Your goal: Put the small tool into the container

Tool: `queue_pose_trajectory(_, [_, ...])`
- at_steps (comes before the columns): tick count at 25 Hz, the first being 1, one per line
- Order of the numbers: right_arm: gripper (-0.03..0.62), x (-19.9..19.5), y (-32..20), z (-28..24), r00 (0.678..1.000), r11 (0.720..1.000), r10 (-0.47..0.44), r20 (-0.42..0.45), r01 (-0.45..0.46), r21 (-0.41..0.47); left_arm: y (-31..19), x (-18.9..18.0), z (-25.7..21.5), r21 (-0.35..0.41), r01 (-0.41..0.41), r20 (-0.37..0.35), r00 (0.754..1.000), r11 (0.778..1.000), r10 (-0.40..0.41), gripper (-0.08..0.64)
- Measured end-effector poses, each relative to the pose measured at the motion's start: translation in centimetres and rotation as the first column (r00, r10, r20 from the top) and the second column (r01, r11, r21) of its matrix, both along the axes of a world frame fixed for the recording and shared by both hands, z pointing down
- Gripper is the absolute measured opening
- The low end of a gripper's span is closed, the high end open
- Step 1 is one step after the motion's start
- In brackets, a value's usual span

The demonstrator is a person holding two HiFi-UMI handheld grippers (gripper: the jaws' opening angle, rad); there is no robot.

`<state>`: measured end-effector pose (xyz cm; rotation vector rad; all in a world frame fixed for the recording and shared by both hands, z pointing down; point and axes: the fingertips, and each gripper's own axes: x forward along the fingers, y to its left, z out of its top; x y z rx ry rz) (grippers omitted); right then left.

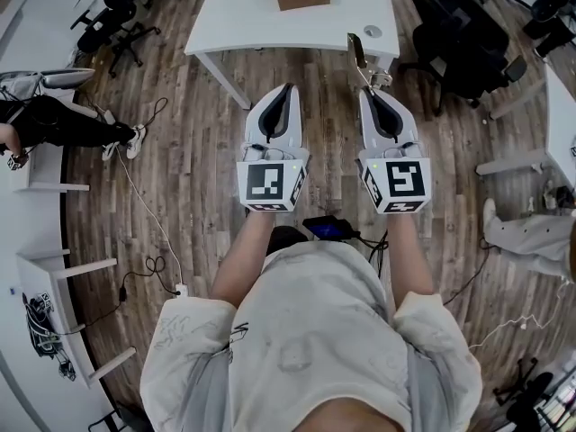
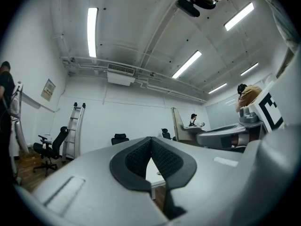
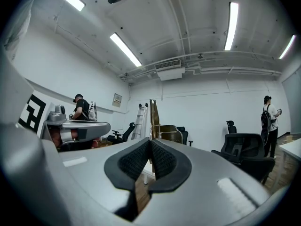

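Head view, left tongs (image 1: 287,87) closed, right tongs (image 1: 365,92) pinching small tool (image 1: 356,50), both held forward.

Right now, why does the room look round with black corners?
Left gripper view and right gripper view: the wide-angle lens bulges the room and blacks out the corners; the ceiling lights glare pure white. Head view: the wooden floor curves toward the edges and is evenly lit.

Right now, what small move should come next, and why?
Probably carry the right tool forward and a little left, over the wooden container: it is shut on the small metal piece, but hangs near the white table's front edge, short of the container.
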<state>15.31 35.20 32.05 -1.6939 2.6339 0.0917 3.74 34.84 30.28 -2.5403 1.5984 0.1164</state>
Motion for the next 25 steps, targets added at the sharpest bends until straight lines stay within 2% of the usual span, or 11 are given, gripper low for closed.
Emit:
queue_pose_trajectory(13, [0.008,0.7,-12.5,2.3,1.0,1.0,0.003,-0.017,-0.003,-0.02,-12.6,0.5,2.4,-0.013,0.001,-0.01,1.0,1.0,-0.001,-0.002])
queue_pose_trajectory(19, [0.008,-0.8,-23.3,2.4,0.999,1.0,0.023,-0.031,-0.023,-0.02,-23.9,-1.2,2.3,-0.009,-0.014,-0.03,0.999,1.0,0.013,-0.002])
queue_pose_trajectory(25, [0.008,-4.4,-36.2,2.4,0.998,0.999,0.026,-0.056,-0.029,-0.045,-36.5,-4.7,1.9,-0.007,-0.012,-0.061,0.998,1.0,0.011,-0.002])
